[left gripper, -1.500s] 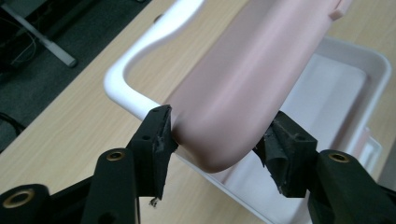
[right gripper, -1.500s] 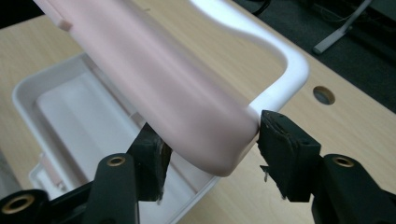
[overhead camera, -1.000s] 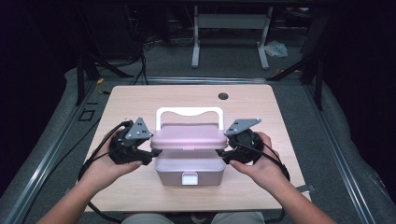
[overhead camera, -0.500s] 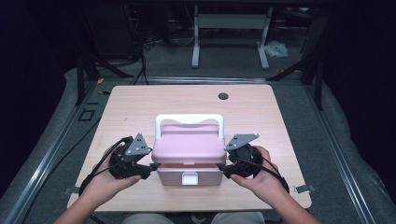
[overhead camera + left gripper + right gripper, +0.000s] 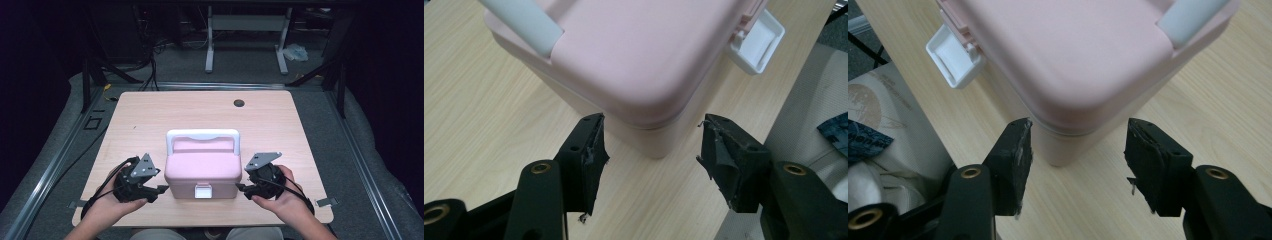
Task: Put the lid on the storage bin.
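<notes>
From high up, we see our pink box (image 5: 201, 172) with its white handle (image 5: 202, 136) near the front edge of the light wood table (image 5: 150, 115). Our left gripper (image 5: 159, 189) and right gripper (image 5: 242, 188) sit beside it. Grey floor (image 5: 360, 150) and dark stands surround us.

In the left gripper view, the jaws are apart, a box corner (image 5: 649, 135) between them, untouched.

In the right gripper view, the jaws have just been closing, yet stay apart around another corner (image 5: 1063, 145).
</notes>
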The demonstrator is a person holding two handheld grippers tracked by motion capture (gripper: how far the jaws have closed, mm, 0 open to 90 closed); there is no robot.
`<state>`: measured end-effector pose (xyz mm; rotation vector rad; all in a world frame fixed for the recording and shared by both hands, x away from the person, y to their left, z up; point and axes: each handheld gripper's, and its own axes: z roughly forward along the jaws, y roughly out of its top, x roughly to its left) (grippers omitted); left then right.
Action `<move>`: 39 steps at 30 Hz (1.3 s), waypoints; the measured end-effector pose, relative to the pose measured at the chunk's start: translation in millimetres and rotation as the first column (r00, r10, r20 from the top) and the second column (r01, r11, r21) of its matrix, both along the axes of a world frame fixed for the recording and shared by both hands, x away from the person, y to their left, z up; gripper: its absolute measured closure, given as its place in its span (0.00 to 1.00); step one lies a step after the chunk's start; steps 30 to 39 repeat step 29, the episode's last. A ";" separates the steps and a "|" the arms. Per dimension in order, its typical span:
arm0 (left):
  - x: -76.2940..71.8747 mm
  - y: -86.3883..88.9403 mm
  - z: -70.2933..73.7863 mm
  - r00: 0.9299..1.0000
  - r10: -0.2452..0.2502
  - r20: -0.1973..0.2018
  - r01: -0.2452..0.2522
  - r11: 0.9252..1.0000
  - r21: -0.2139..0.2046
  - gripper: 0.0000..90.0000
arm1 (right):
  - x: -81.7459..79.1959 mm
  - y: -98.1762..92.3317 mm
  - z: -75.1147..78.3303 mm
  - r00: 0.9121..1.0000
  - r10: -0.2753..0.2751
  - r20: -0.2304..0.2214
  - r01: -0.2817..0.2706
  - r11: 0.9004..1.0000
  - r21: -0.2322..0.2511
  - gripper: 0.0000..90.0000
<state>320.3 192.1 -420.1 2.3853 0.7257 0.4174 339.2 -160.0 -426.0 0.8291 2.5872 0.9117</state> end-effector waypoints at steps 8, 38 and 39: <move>-1.2 19.5 -9.8 0.999 0.043 0.004 -0.043 0.999 -0.026 0.47 | 0.6 -27.5 -7.7 0.997 -0.074 -0.030 0.076 0.995 0.065 0.56; 25.3 40.5 -61.0 0.991 0.125 -0.043 -0.130 0.984 -0.125 0.47 | 30.7 -44.1 -71.6 0.965 -0.259 -0.046 0.263 0.957 0.126 0.55; 25.3 40.5 -61.0 0.991 0.125 -0.043 -0.130 0.984 -0.125 0.47 | 30.7 -44.1 -71.6 0.965 -0.259 -0.046 0.263 0.957 0.126 0.55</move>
